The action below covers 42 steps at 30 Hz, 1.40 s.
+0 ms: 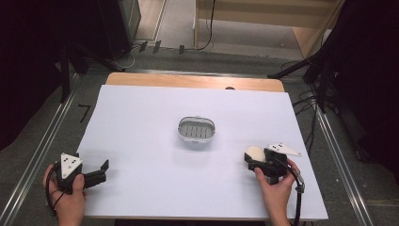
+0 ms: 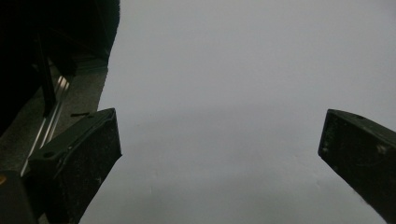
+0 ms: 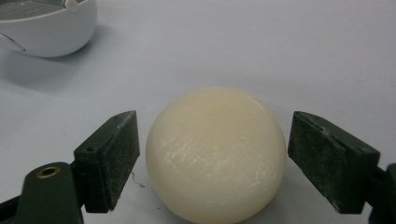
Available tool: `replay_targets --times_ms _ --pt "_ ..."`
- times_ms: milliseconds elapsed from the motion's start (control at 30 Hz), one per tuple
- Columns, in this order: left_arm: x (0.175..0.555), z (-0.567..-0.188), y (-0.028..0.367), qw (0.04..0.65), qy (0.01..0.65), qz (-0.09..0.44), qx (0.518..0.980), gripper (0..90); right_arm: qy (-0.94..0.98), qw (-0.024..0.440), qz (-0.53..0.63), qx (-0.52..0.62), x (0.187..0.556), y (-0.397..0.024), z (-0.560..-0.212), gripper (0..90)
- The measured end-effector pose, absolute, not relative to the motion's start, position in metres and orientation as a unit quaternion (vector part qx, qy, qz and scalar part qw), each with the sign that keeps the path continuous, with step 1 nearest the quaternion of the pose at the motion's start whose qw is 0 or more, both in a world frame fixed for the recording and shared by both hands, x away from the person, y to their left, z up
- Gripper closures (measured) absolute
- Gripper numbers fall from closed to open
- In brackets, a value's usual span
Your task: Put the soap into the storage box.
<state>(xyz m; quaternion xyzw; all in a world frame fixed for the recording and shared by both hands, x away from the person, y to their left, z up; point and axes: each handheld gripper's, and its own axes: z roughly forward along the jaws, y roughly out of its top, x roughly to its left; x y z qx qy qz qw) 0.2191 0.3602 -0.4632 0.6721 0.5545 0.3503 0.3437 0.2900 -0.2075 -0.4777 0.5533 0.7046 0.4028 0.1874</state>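
Note:
A round cream soap (image 3: 215,154) lies on the white sheet at the right front of the table, also seen in the high view as the soap (image 1: 255,151). My right gripper (image 3: 212,140) is open with one jaw on each side of the soap and a thin gap at both. A hand holds this right gripper (image 1: 256,159) near the front edge. A white oval soap dish (image 1: 196,130) with a slotted grey insert sits at the table's middle; the dish (image 3: 46,28) is beyond the soap to the left. My left gripper (image 1: 100,173) is open at the front left, and nothing lies between the left gripper's (image 2: 219,140) jaws.
The white sheet (image 1: 155,155) covers the table, with a strip of bare wood (image 1: 193,81) along the far edge. Metal rails (image 1: 42,146) run along both sides on the floor. Black stands and cables (image 1: 310,70) are at the far right and far left.

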Motion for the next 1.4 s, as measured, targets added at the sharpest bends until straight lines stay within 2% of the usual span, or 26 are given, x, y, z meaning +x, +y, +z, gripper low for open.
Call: replay_targets --times_ms 167,333,967,1400 --pt "0.219 -0.463 0.360 0.342 0.552 0.350 0.675 0.0 0.716 0.194 0.379 0.553 0.292 -0.202 -0.480 18.8" --pt "0.219 -0.463 0.360 0.342 0.552 0.350 0.675 0.0 0.724 0.201 0.360 0.553 0.292 -0.198 -0.481 24.0" --pt "0.219 -0.463 0.360 0.344 0.551 0.350 0.675 0.0 0.731 0.184 0.382 0.535 0.289 -0.197 -0.472 24.7" --pt "0.219 -0.463 0.361 0.348 0.553 0.349 0.672 0.0 0.738 0.175 0.405 0.510 0.294 -0.183 -0.448 24.7"
